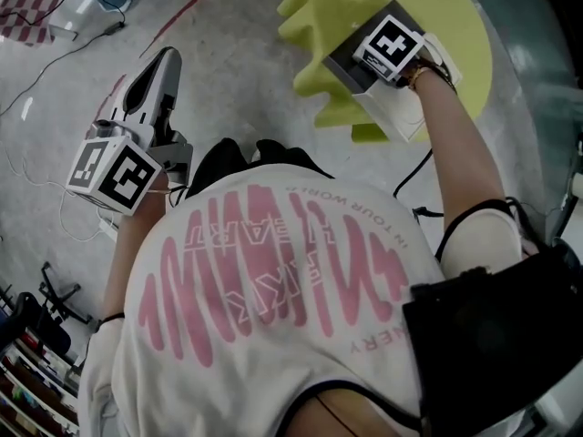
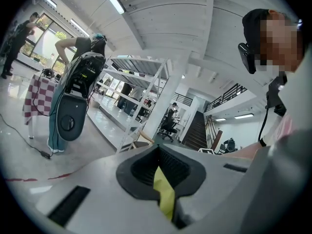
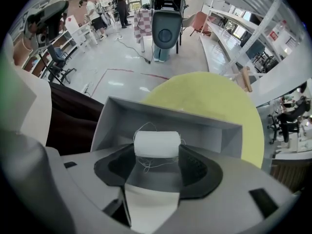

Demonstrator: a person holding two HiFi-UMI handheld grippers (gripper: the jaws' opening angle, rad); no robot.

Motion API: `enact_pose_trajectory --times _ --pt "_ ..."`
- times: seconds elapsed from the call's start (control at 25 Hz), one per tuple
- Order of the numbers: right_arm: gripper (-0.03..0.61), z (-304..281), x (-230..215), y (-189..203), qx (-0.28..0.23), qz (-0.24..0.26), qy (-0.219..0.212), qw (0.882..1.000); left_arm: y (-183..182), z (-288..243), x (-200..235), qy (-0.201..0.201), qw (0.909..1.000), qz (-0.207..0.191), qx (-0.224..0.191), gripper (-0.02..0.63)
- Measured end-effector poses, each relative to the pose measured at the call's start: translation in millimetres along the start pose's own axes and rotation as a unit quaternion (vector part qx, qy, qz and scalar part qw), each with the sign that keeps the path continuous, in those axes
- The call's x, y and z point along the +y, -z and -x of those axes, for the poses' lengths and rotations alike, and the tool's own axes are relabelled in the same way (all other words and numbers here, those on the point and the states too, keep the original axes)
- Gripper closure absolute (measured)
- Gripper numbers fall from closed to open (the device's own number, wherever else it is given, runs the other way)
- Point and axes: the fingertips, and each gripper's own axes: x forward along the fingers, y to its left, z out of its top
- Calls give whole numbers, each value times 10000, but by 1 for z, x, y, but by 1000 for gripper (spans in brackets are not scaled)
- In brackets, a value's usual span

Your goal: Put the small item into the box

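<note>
The right gripper [image 3: 157, 155] clamps the roll [image 3: 157, 143] over the box [image 3: 146, 115] at the table [image 3: 214, 99] edge. It should sink between the walls before letting go. The left gripper [image 2: 158, 155] idles, jaws together.

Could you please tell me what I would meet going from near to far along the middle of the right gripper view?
Right gripper, holding the white roll → grey box → round yellow table → red floor line → dark oval panel on a stand.

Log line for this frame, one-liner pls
left gripper: shut on yellow-green strip | right gripper: shut on white roll at open box | release: not yet
</note>
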Motion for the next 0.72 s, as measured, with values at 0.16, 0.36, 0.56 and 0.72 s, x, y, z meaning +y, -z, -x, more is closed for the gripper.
enact_pose_trajectory --times 0.16,0.36,0.56,0.72 --pt "302 -12 -1 6 68 10 -61 10000 3 0 2 -74 9999 -19 -69 606" --pt "302 -19 7 8 167 206 -71 9996 4 4 -2 -93 9999 -91 -101 606" --pt "302 -16 11 6 260 183 -142 9994 -4 7 -4 -52 9998 -175 -125 606" --pt "302 -18 9 7 270 186 -199 9993 -4 2 -3 -47 9997 -182 -145 606"
